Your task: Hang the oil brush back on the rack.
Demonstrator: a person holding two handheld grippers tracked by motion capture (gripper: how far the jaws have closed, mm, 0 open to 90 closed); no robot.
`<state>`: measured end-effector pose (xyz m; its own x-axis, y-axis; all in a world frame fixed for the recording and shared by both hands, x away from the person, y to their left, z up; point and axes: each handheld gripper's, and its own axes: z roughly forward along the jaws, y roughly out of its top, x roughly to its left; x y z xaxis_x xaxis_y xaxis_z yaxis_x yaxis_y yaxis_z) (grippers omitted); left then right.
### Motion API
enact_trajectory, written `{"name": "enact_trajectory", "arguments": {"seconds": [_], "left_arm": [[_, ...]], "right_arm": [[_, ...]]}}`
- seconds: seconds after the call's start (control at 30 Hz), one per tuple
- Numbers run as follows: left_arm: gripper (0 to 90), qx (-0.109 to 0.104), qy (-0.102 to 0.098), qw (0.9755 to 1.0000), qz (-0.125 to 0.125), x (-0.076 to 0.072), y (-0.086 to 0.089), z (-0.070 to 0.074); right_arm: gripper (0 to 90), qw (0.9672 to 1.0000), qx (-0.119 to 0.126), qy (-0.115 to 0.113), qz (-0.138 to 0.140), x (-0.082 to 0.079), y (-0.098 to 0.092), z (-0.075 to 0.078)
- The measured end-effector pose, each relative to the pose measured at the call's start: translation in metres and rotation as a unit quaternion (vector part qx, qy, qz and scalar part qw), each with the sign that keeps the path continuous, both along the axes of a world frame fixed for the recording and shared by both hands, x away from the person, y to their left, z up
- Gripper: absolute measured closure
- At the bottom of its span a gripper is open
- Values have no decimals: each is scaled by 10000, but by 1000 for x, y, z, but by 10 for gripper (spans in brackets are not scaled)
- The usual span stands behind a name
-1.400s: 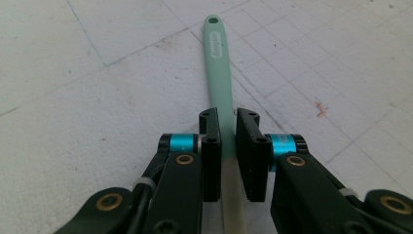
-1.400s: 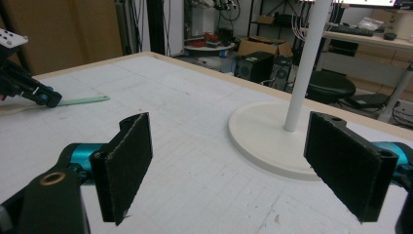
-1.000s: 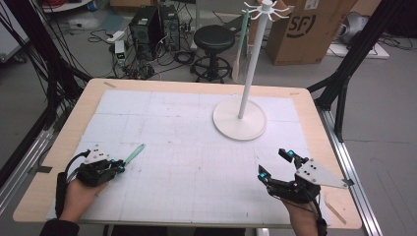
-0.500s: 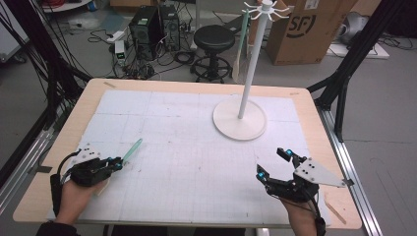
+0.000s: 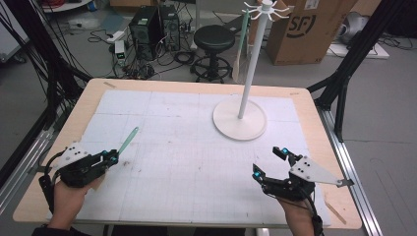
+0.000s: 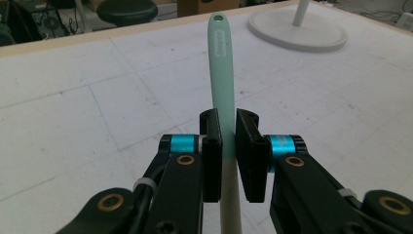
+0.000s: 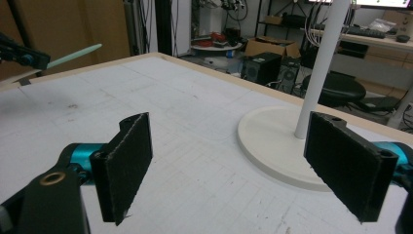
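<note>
Lower left of the frame: your left tongs (image 5: 114, 158) pinch the mint spatula (image 5: 128, 140), light, stiff, slick, mid-handle; your right tongs (image 5: 269, 162) stand wide, empty.

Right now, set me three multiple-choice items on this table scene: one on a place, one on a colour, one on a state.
1. Where does the white stand sit on the table?
A. far right part
B. near left corner
C. between the grippers

2. What colour is the handle of the utensil in the left gripper?
A. red
B. mint green
C. black

3. How do the jaws of the right gripper stand?
A. shut on the stand
B. shut on the utensil
C. wide open, nothing between them

Answers: 1 A, the high view shows its round base toward the far right. 2 B, the left gripper view shows the pale green handle. 3 C, the right gripper view shows its pads far apart.
</note>
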<state>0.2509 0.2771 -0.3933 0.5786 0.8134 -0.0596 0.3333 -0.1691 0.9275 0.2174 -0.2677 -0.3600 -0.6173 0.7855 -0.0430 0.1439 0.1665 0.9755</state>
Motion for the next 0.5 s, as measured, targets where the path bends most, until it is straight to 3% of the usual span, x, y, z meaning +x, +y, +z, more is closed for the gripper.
{"name": "enact_trajectory", "arguments": {"seconds": [0.07,0.5], "left_arm": [[815,-118,-90,9999,9,-1,-2,4],[814,-339,-379,9986,-168,-5,-15,22]], "right_arm": [[167,10000,-4,10,12,1,1,1],[168,9998,5,-27,211,6,14,6]]}}
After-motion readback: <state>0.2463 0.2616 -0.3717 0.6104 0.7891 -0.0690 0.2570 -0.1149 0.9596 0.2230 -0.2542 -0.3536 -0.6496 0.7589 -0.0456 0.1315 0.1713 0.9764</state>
